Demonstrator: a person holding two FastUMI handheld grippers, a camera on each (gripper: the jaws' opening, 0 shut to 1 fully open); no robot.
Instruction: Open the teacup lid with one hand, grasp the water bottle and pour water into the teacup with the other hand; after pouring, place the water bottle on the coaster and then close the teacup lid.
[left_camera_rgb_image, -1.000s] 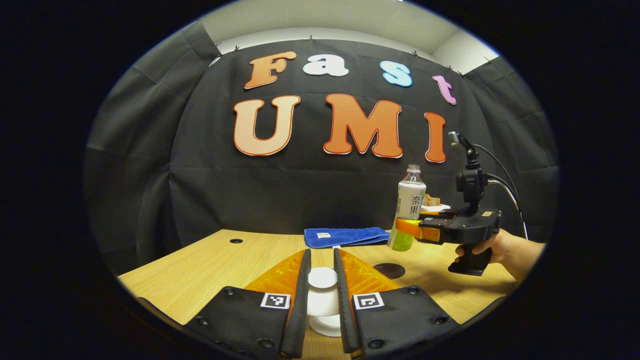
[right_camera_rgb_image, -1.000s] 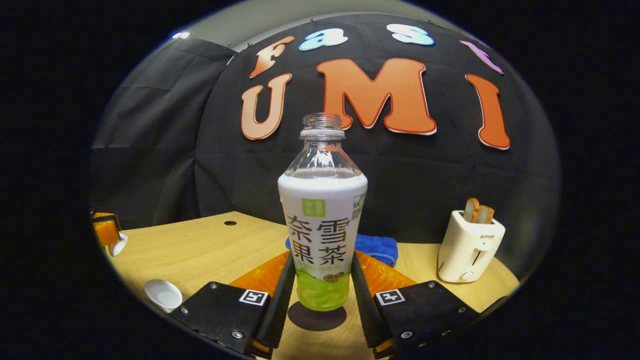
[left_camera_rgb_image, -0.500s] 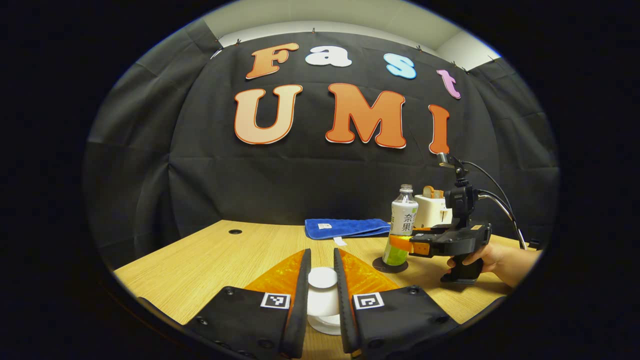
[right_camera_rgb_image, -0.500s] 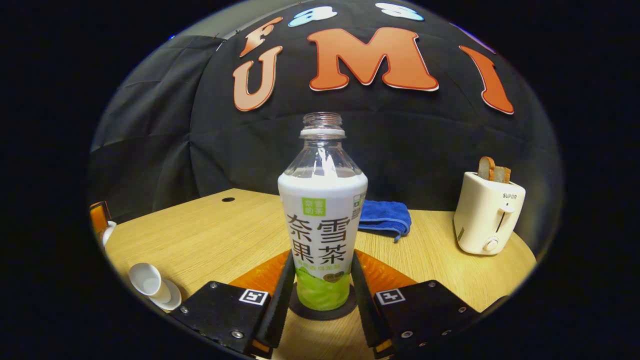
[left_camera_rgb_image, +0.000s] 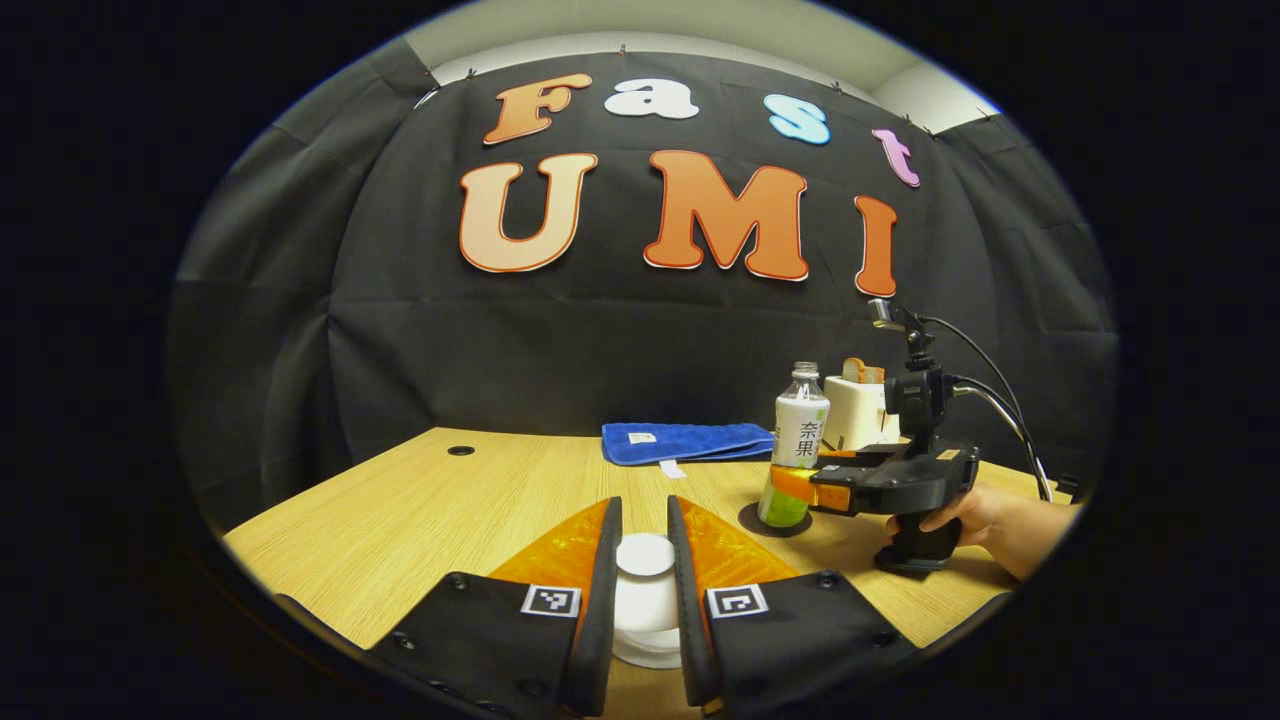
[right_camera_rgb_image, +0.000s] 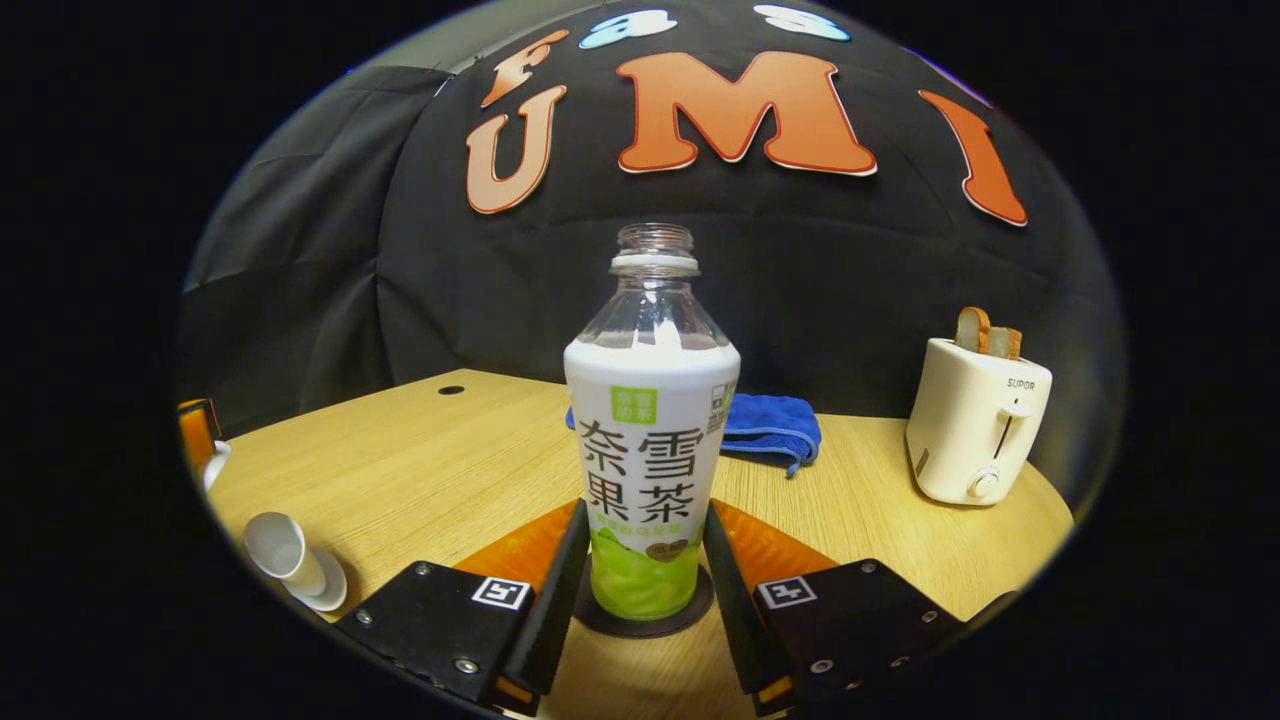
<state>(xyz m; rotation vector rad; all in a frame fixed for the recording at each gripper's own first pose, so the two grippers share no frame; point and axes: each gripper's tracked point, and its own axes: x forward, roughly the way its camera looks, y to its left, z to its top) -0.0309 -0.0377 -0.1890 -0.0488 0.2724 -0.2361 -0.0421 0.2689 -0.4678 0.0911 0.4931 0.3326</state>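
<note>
On the dark coaster (right_camera_rgb_image: 690, 610) stands the uncapped tea bottle (right_camera_rgb_image: 651, 440), right gripper (right_camera_rgb_image: 645, 590) fingers flanking it, contact uncertain. Left of the coaster, the left gripper (left_camera_rgb_image: 645, 600) pinches the teacup lid (left_camera_rgb_image: 645, 555); closing the teacup (right_camera_rgb_image: 280, 550) remains.

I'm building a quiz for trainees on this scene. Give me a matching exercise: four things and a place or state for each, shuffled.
1 water bottle
2 teacup lid
3 toaster
4 blue towel

A holds bread slices
B stands on the coaster
C lies near the back wall
D held in the left gripper

Pairs: 1-B, 2-D, 3-A, 4-C
</note>
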